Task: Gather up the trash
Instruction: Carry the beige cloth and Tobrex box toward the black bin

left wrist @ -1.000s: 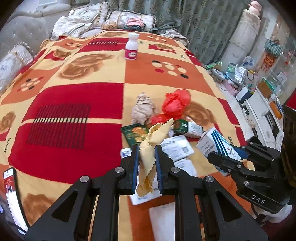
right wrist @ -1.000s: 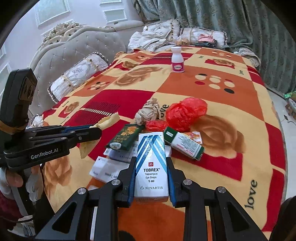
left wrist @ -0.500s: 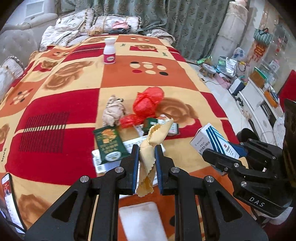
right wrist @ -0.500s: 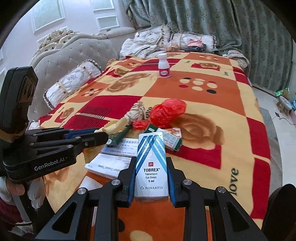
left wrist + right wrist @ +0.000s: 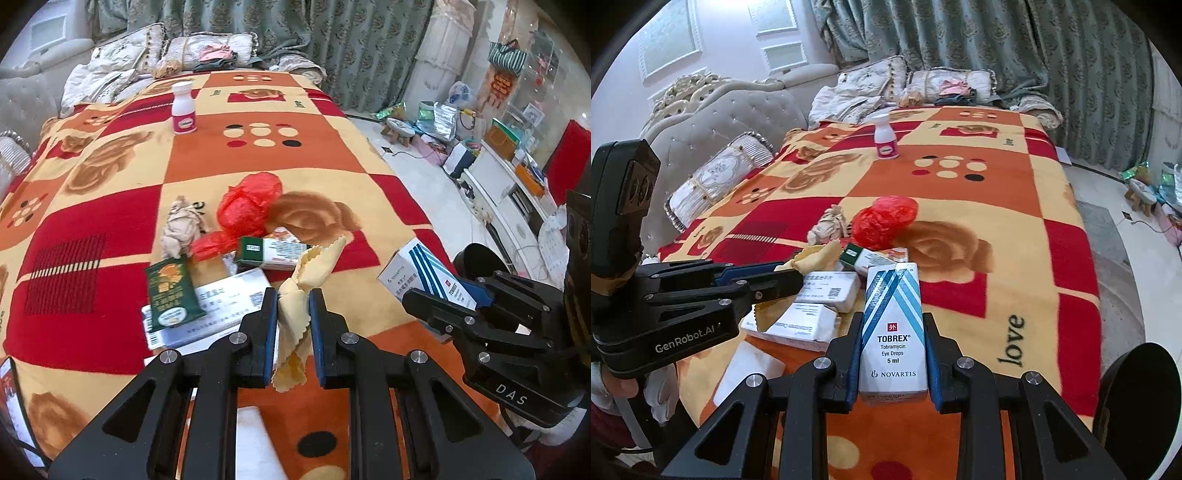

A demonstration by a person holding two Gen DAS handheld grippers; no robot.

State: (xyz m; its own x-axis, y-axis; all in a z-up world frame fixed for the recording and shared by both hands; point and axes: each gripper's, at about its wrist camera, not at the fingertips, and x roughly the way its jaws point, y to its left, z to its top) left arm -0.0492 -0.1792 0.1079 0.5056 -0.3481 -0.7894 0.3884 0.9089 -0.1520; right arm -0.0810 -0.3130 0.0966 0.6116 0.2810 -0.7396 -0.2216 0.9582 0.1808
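Note:
My left gripper (image 5: 293, 301) is shut on a yellow cloth (image 5: 314, 266) with zigzag edges, held above the near end of the blanket. My right gripper (image 5: 892, 325) is shut on a white and blue eye-drops box (image 5: 893, 332); that box (image 5: 424, 275) also shows in the left wrist view at the right. On the blanket lie a red plastic bag (image 5: 247, 210), a crumpled beige paper (image 5: 181, 229), a green sachet (image 5: 171, 293), a green and white box (image 5: 269, 251) and white medicine boxes (image 5: 812, 321).
A white bottle with a pink label (image 5: 183, 109) stands far up the patterned blanket (image 5: 258, 155). Pillows (image 5: 713, 177) and a grey headboard (image 5: 738, 118) lie left; the bed edge and cluttered floor (image 5: 424, 136) lie right. A phone (image 5: 11, 398) sits at the near left.
Both grippers have drawn back toward the near end of the bed with their loads still held; the trash pile now sits farther ahead and more white boxes show.

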